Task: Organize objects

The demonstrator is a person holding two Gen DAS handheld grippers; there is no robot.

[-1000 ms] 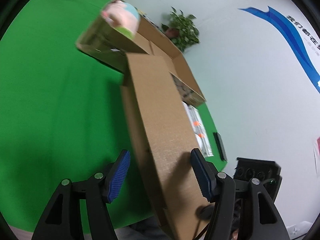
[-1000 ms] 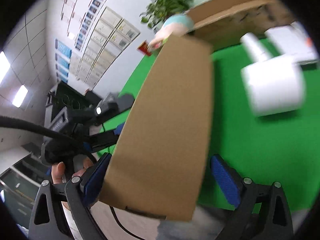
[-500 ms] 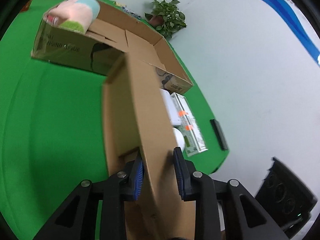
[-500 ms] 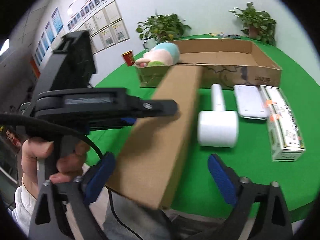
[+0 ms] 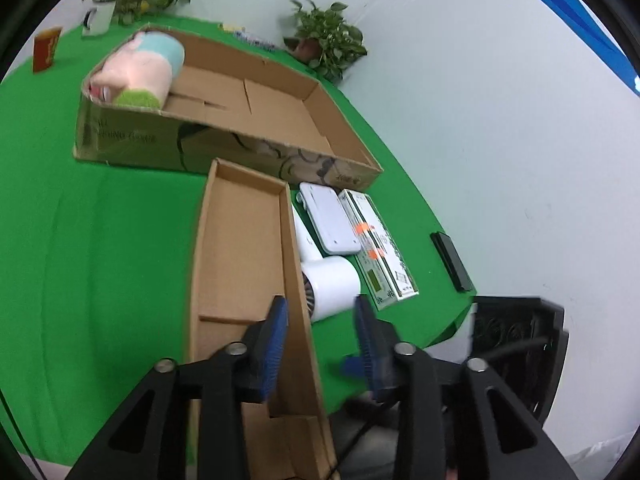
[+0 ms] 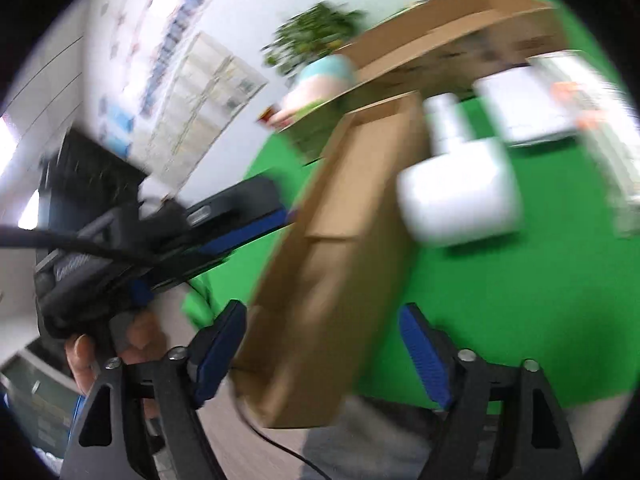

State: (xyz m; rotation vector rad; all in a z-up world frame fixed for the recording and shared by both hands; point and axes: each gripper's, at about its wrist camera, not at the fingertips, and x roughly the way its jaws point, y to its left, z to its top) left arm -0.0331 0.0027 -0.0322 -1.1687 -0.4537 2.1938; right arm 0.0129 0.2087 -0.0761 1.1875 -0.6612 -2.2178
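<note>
Green tabletop (image 5: 100, 240) beside white wall (image 5: 500, 140)

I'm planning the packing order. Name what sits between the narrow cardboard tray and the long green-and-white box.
In the left wrist view, a white hair dryer and a flat white device lie between the narrow cardboard tray and the long green-and-white box.

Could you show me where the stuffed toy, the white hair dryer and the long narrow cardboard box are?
Stuffed toy (image 5: 138, 74), left wrist view, on its pink middle.
White hair dryer (image 5: 334, 286), left wrist view, on its round barrel.
Long narrow cardboard box (image 5: 240, 240), left wrist view, on its inside floor.
</note>
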